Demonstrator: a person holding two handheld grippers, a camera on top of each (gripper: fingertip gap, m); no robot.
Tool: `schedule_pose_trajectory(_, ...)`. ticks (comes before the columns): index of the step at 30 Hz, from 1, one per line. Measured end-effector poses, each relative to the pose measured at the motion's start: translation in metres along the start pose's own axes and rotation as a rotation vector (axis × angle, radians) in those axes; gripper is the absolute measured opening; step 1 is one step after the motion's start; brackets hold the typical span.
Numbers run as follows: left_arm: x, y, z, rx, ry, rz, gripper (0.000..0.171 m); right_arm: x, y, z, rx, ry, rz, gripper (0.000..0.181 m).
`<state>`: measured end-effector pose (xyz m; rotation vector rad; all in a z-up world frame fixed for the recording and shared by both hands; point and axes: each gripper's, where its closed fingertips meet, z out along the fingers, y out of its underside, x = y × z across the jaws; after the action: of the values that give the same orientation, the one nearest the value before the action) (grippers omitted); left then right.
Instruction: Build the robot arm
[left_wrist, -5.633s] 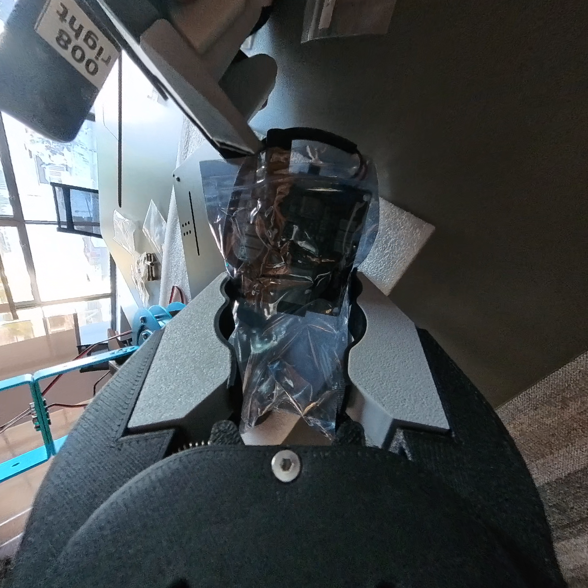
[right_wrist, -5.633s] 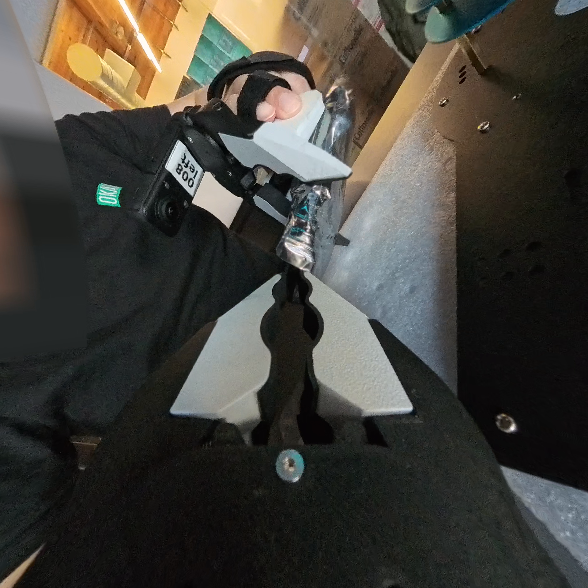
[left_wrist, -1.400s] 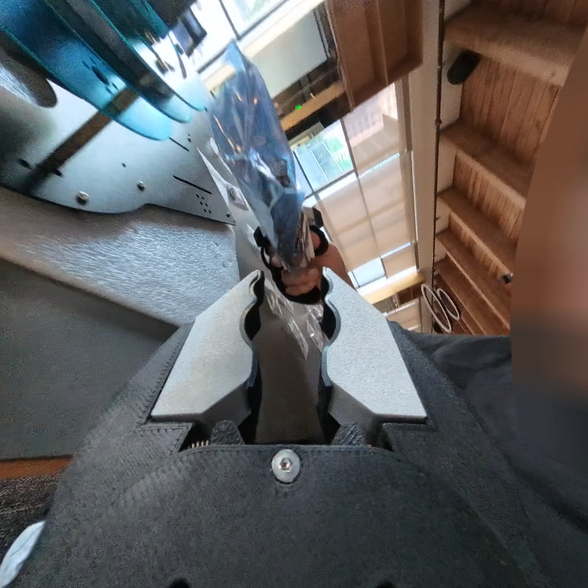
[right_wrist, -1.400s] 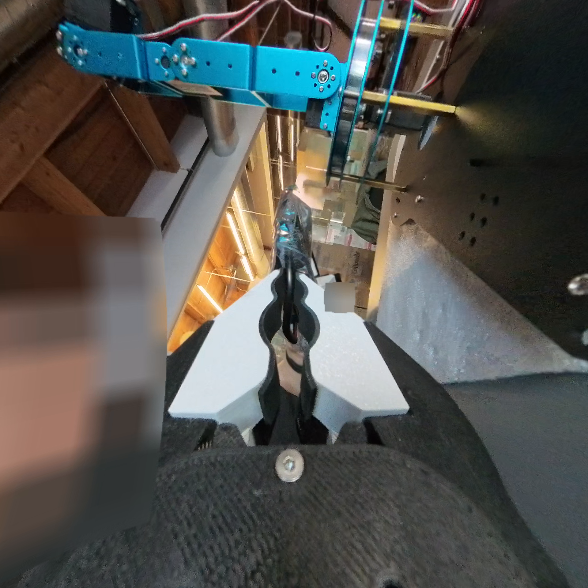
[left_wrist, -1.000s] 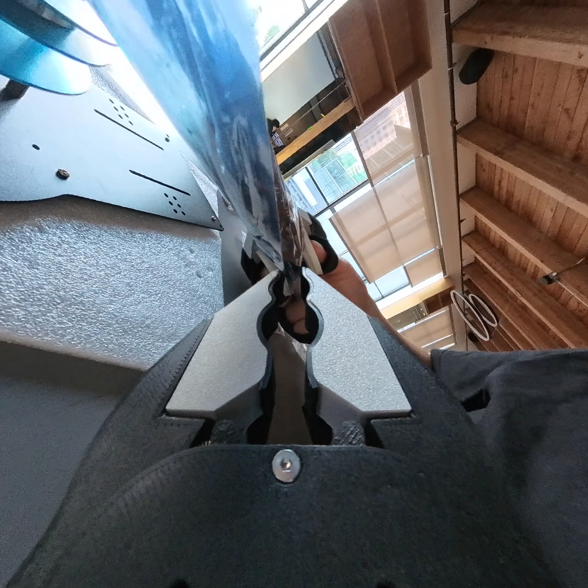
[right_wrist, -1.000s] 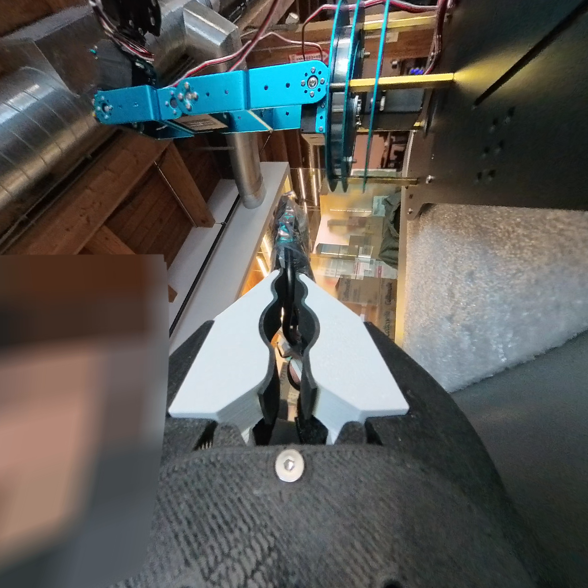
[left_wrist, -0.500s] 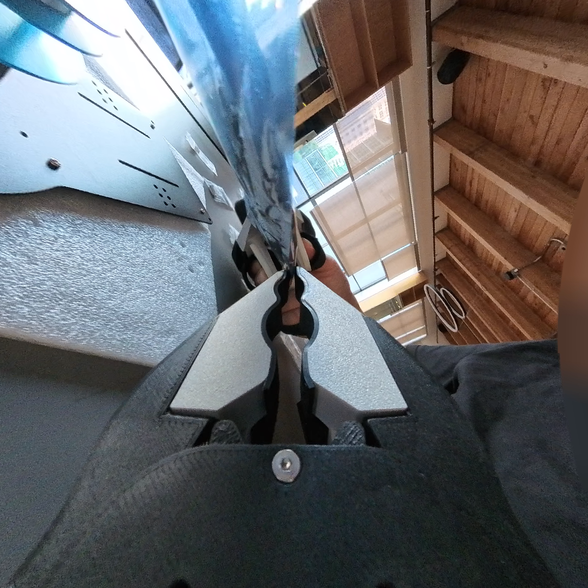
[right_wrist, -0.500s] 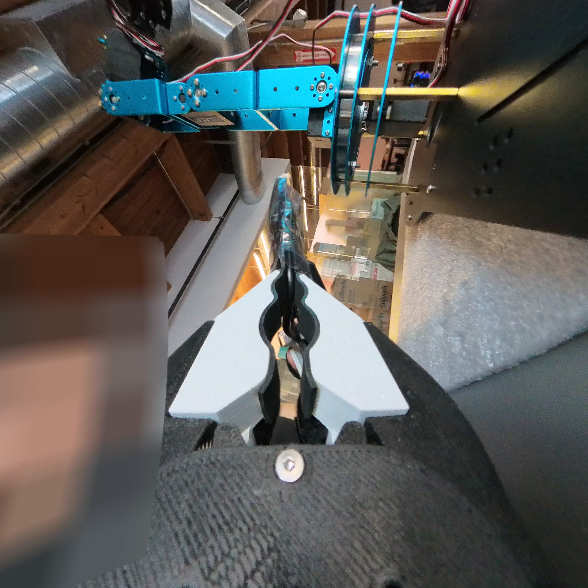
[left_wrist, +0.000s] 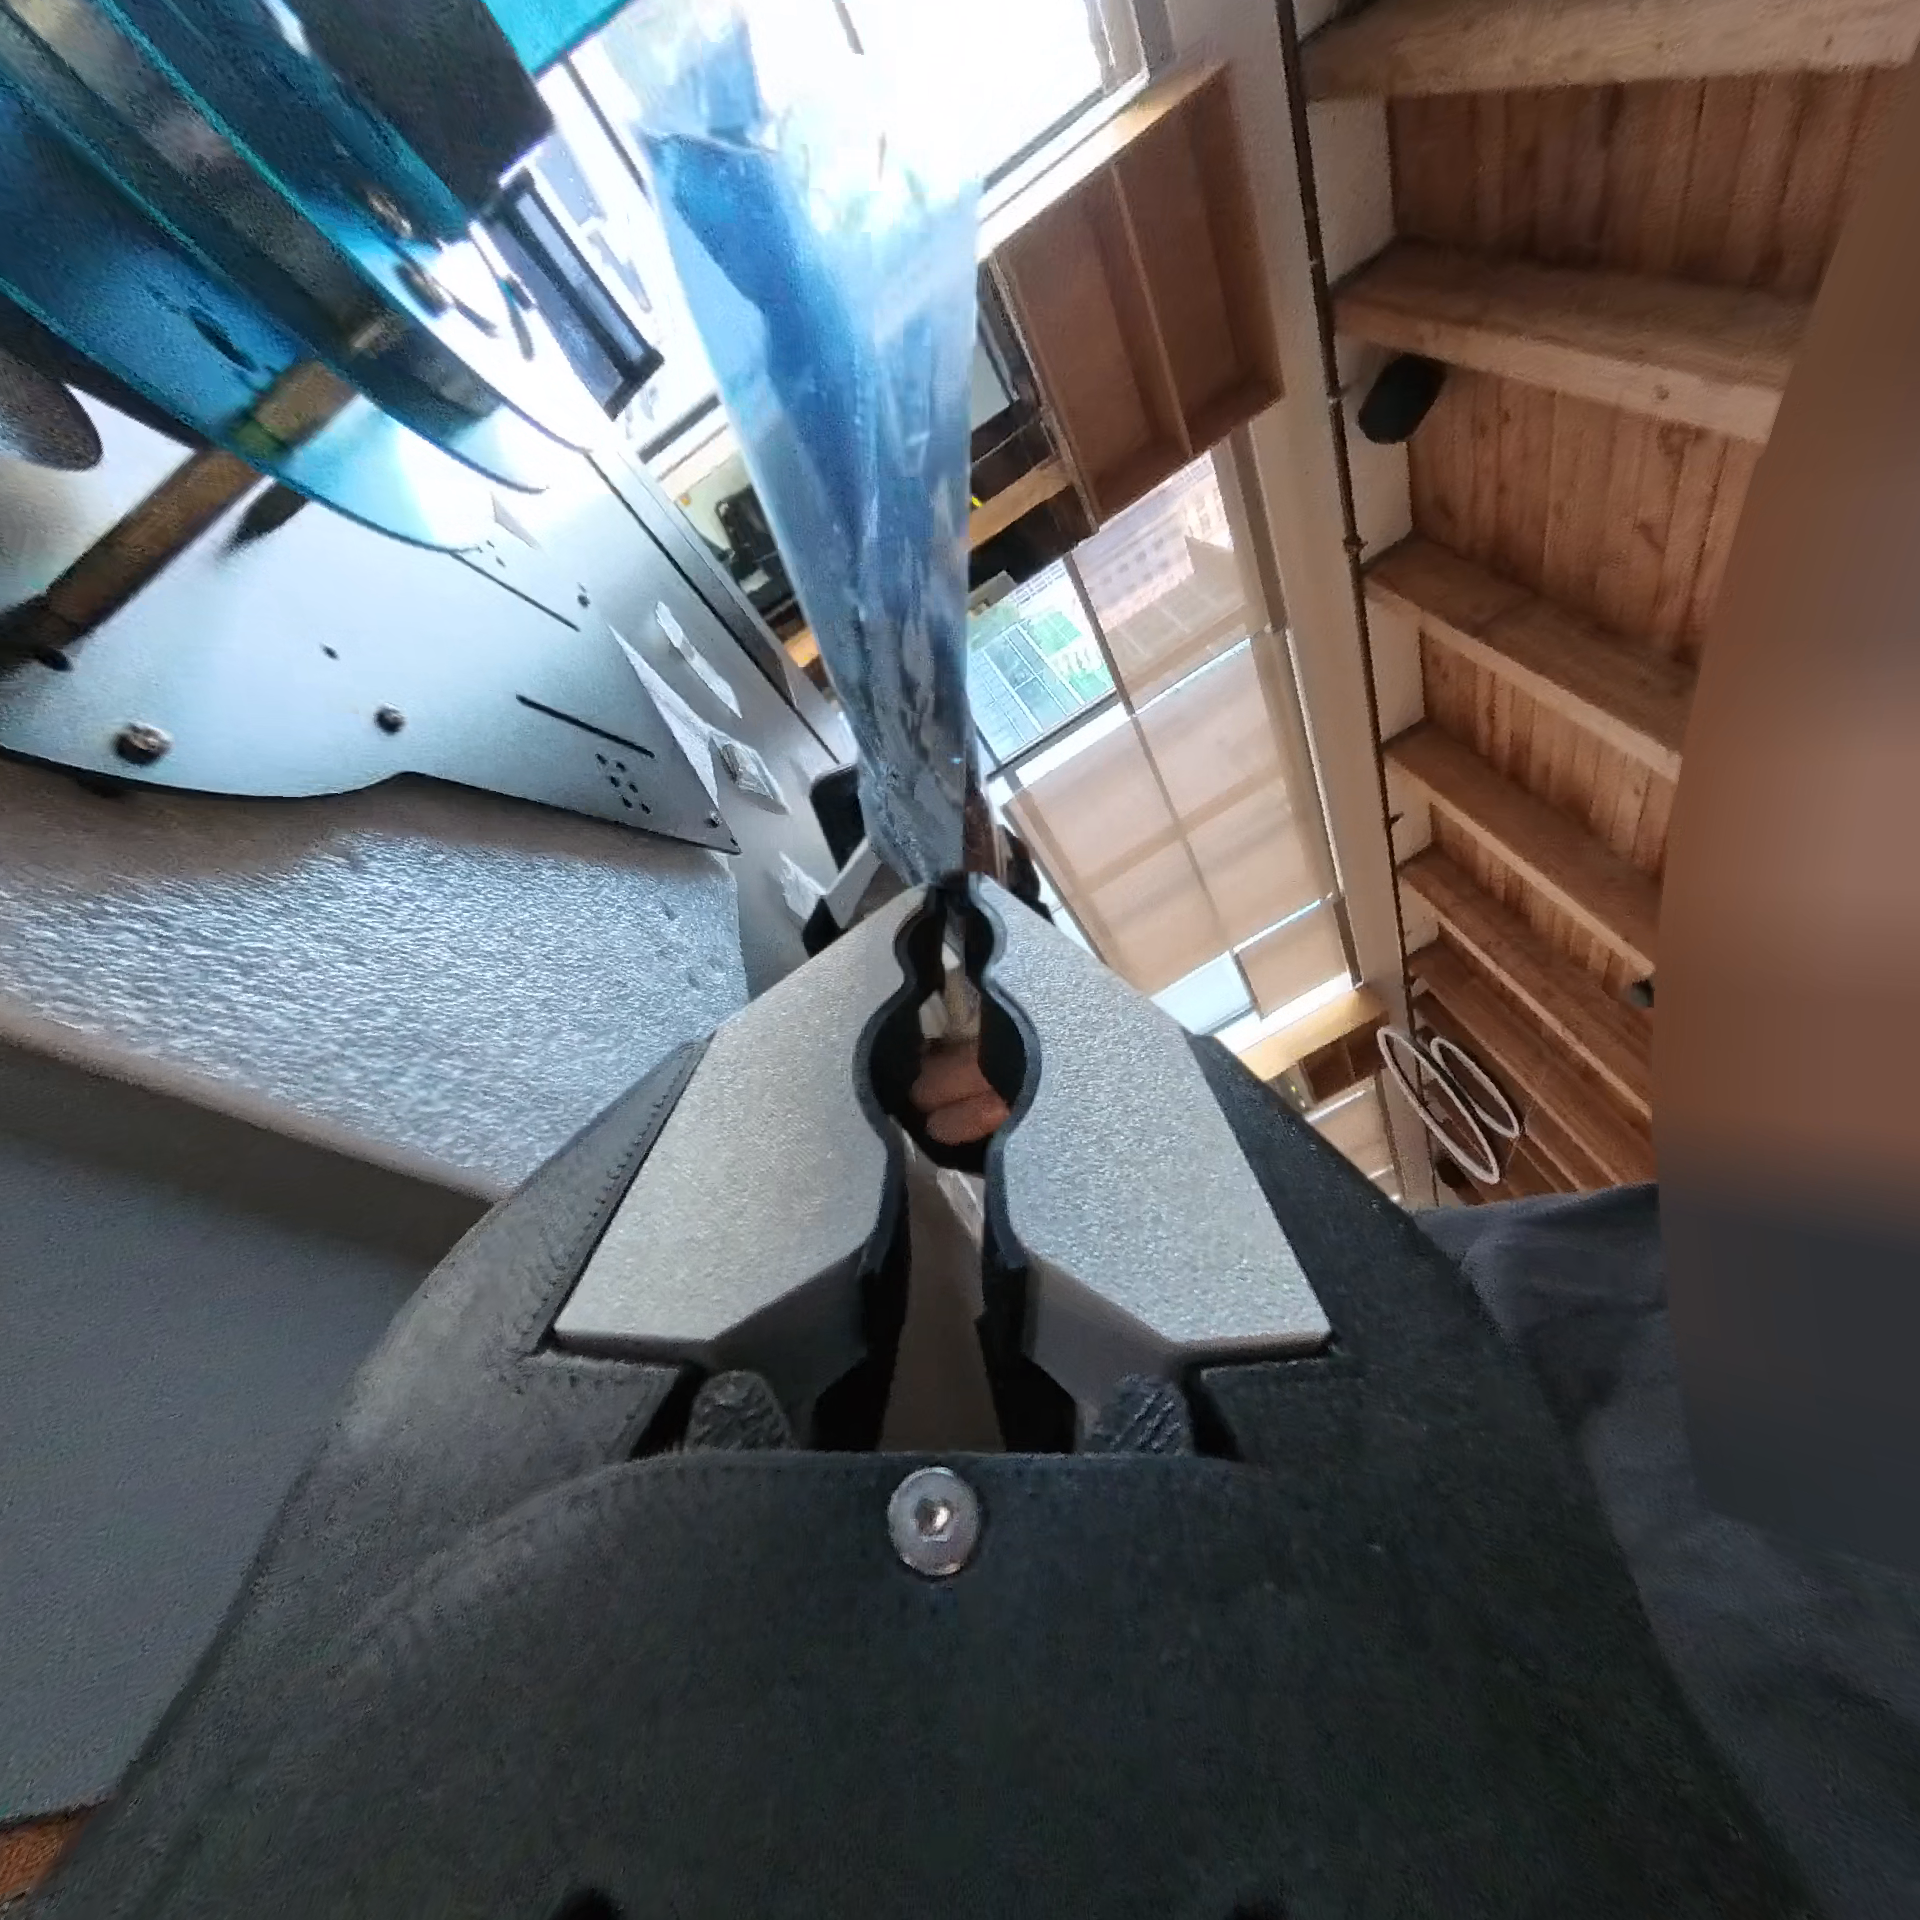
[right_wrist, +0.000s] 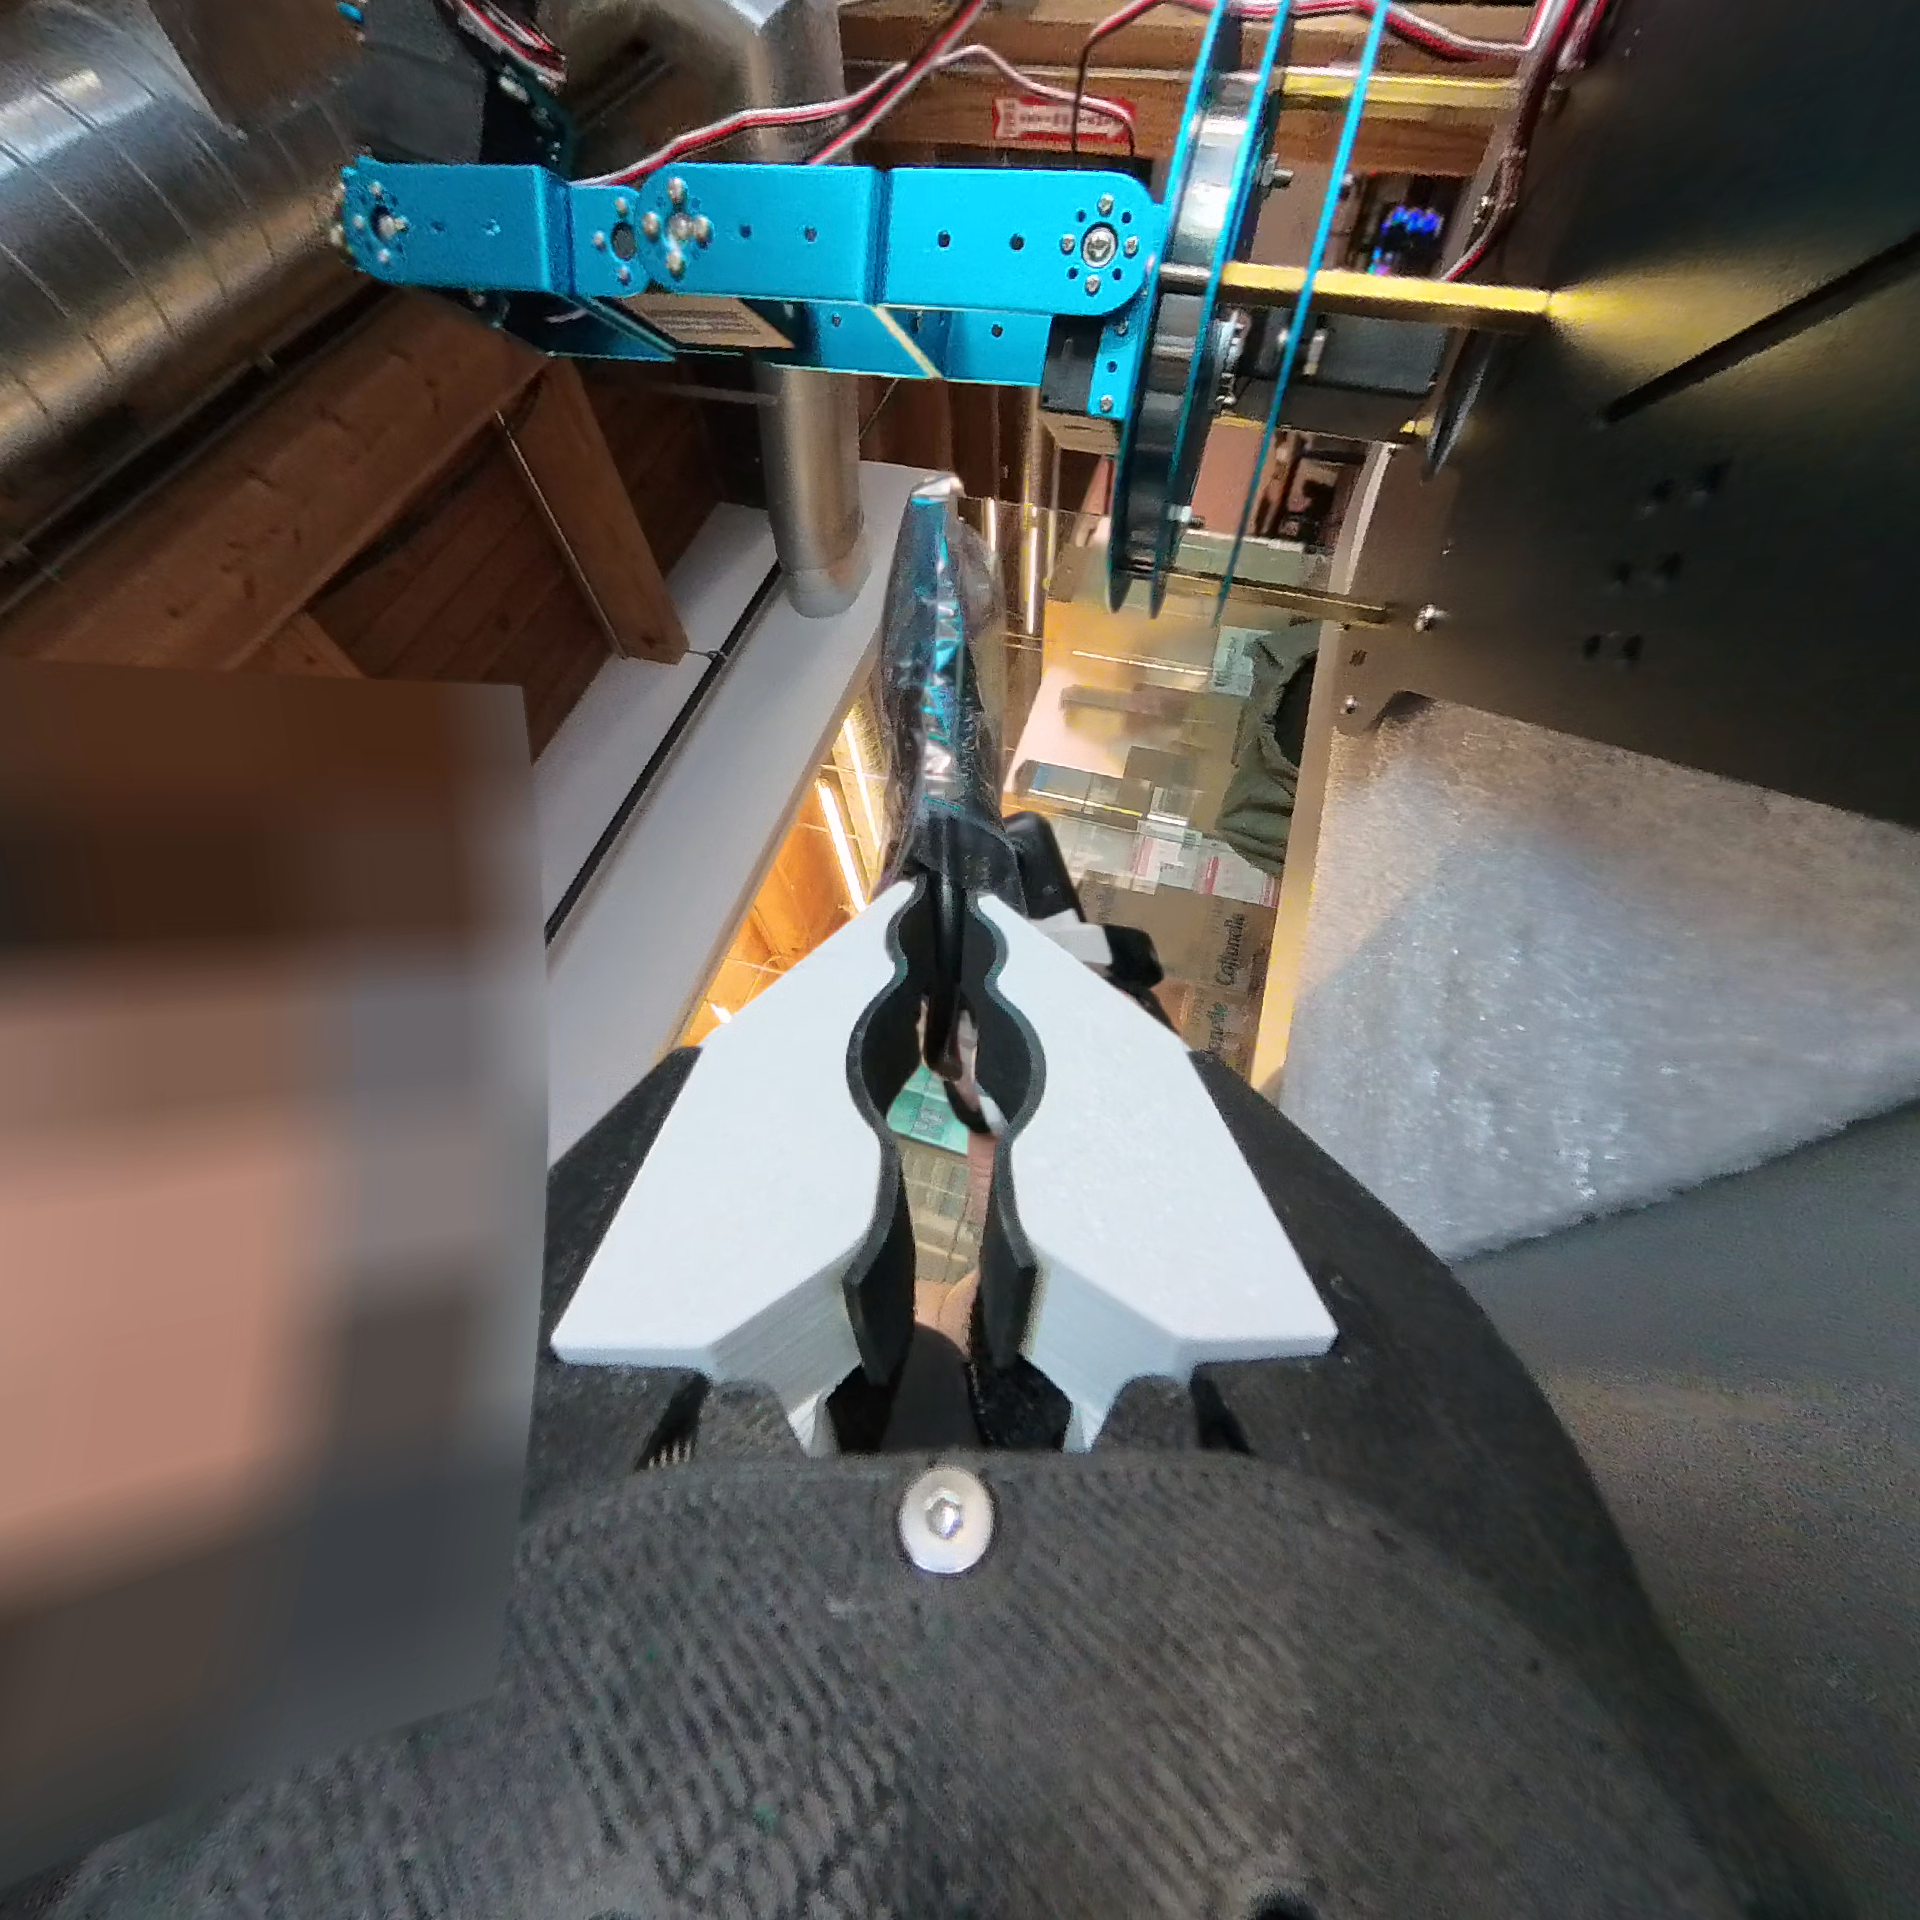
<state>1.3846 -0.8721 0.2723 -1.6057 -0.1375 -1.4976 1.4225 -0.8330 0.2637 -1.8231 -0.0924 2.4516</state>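
Left wrist view: blue disc plates (left_wrist: 260, 343) upper left, above a pale metal base plate (left_wrist: 343, 717) resting on a white foam sheet (left_wrist: 343, 997) atop the grey counter (left_wrist: 187, 1351). Centre: a clear plastic bag (left_wrist: 862, 499) with dark contents rises straight from the tips of the left hand-held gripper (left_wrist: 948, 899). The jaws are clenched on the bag's lower edge, meeting at the tips. Just beyond the tips, partly hidden, the other gripper and a gloved hand (left_wrist: 956, 1101) show through the gap. Right: wooden ceiling beams (left_wrist: 1538, 644) and a dark sleeve (left_wrist: 1662, 1455).

Right wrist view: a silver duct (right_wrist: 104, 260) at left; a blue bracket arm (right_wrist: 748, 249) with red and white wires across the top. Centre: the same bag (right_wrist: 940, 707), seen edge-on, stands up from the right hand-held gripper (right_wrist: 943, 894), whose white fingers (right_wrist: 748, 1164) are pinched on its bottom edge. Right: blue discs on brass standoffs (right_wrist: 1226, 301), a black panel (right_wrist: 1714, 468), foam sheet (right_wrist: 1558, 997) and grey counter (right_wrist: 1714, 1403).
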Motion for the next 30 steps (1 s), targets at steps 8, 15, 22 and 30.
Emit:
schedule_pose_trajectory(8, 0.003, -0.006, -0.003, -0.002, 0.000, 0.030, 0.000, 0.005, 0.001, 0.000, -0.006, 0.048, -0.048, 0.001)
schedule_pose_trajectory(15, 0.011, -0.009, -0.002, 0.024, 0.094, -0.084, 0.000, 0.005, 0.002, 0.000, 0.007, 0.039, -0.077, 0.001)
schedule_pose_trajectory(22, 0.003, -0.012, -0.004, 0.065, 0.090, -0.115, 0.000, 0.007, 0.002, -0.001, -0.021, 0.119, -0.219, 0.001)
schedule_pose_trajectory(30, 0.014, -0.016, 0.000, 0.029, 0.122, -0.055, 0.000, -0.013, 0.005, 0.001, 0.019, -0.057, -0.135, 0.002)
